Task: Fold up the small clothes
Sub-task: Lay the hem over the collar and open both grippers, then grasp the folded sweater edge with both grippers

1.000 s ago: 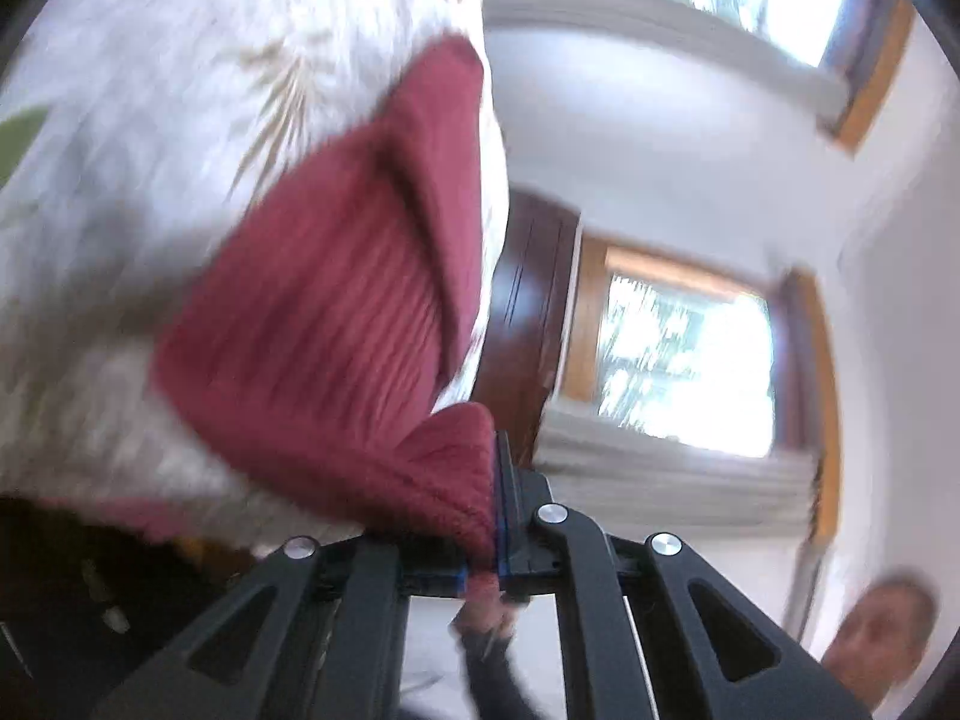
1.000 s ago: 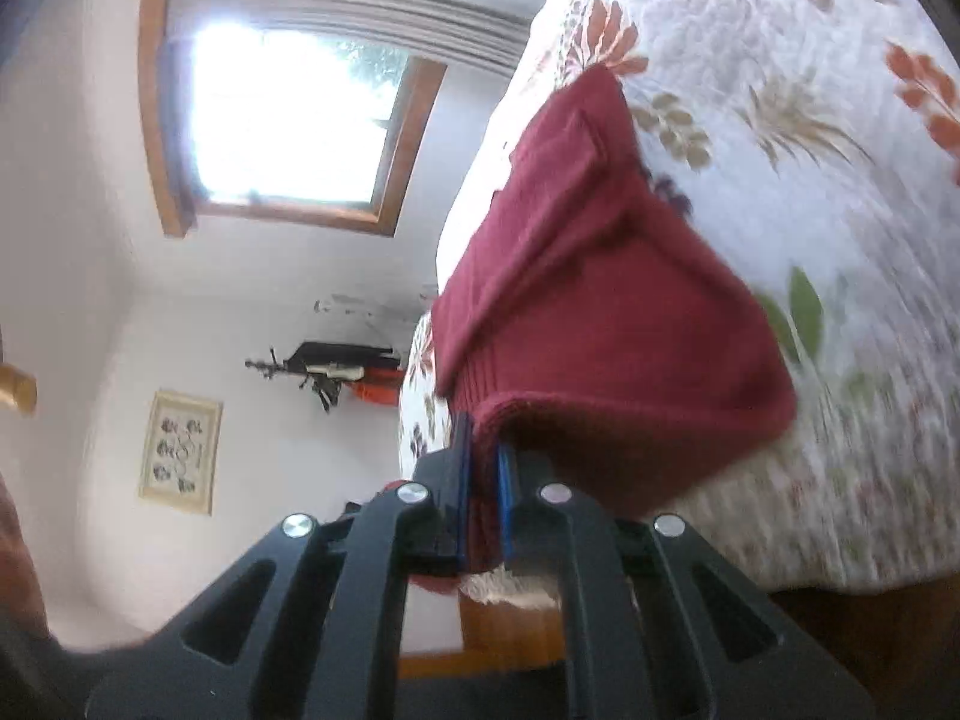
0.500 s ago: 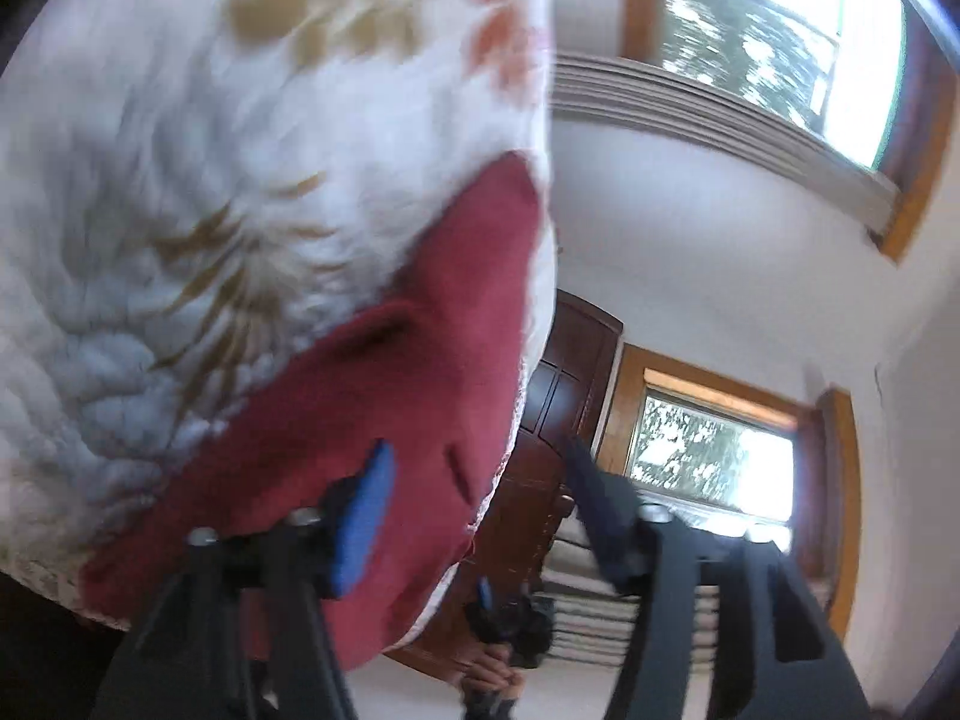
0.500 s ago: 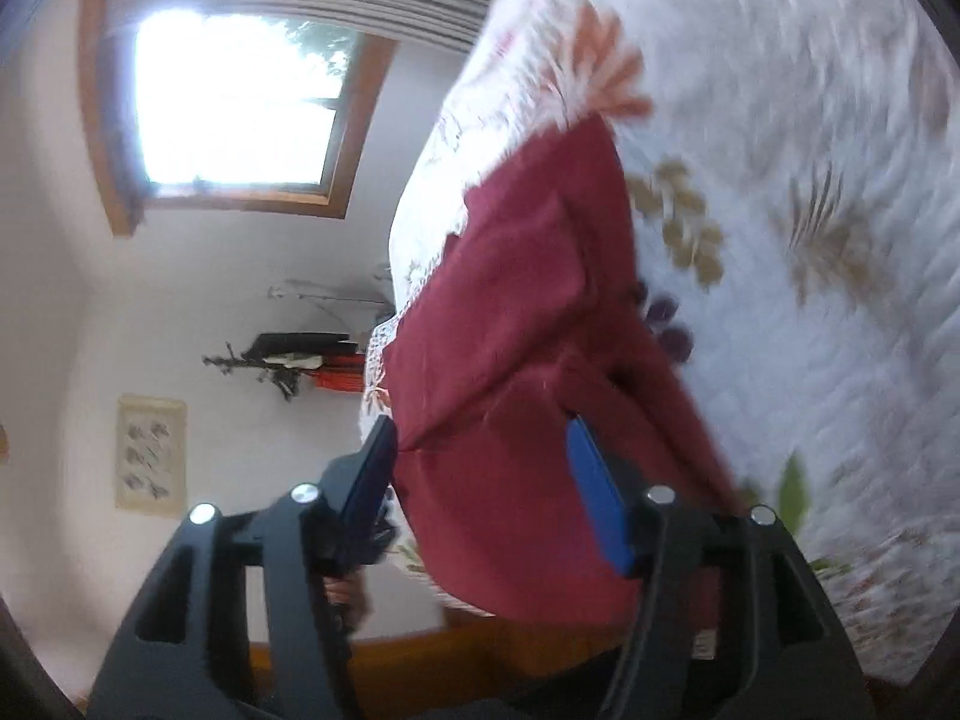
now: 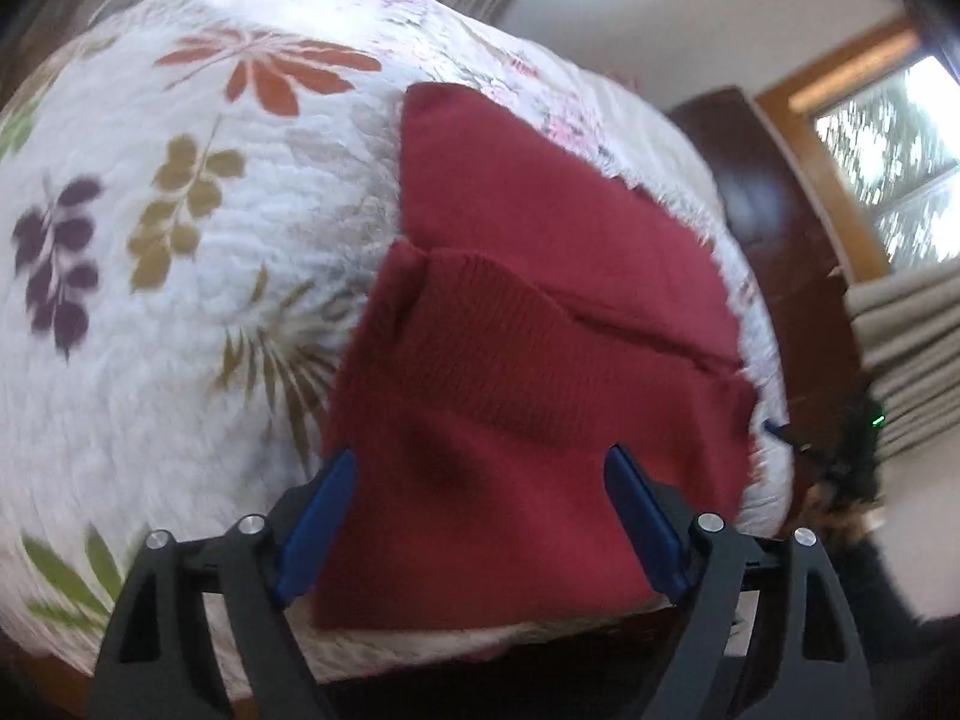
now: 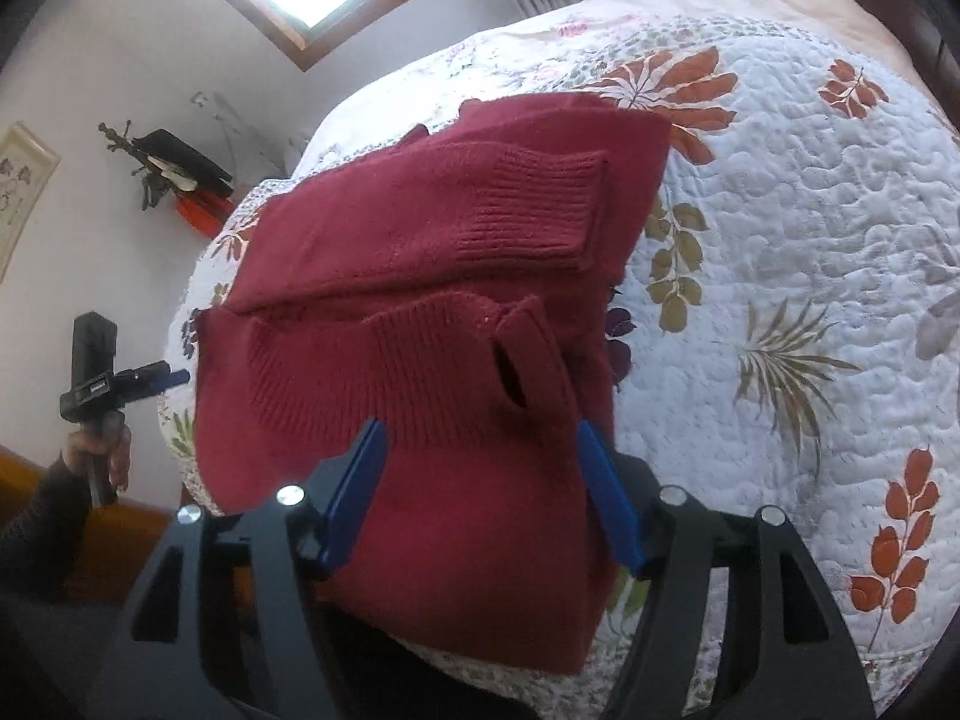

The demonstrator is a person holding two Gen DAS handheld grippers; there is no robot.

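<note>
A dark red knitted sweater (image 5: 516, 360) lies folded on the white floral quilt (image 5: 150, 312), near the bed's edge. In the right wrist view the same sweater (image 6: 420, 312) shows a ribbed cuff folded across its top and the collar opening near its front. My left gripper (image 5: 480, 480) stands open just above the sweater's near edge, with nothing between its blue pads. My right gripper (image 6: 480, 450) is open too, its pads spread over the sweater's near part without holding it. The left gripper (image 6: 144, 378) also appears in the right wrist view, gripped by a hand (image 6: 99, 450).
The quilt (image 6: 780, 300) stretches wide to the right of the sweater. A dark wooden door (image 5: 762, 192) and a window (image 5: 888, 168) lie beyond the bed. A coat rack with dark items (image 6: 174, 168) stands against the far wall, with a framed picture (image 6: 18, 192) to its left.
Both grippers were shut on the sweater's edge a second ago, then opened and let it go. The sweater now lies folded flat on the quilt, and both views have tilted back upright.
</note>
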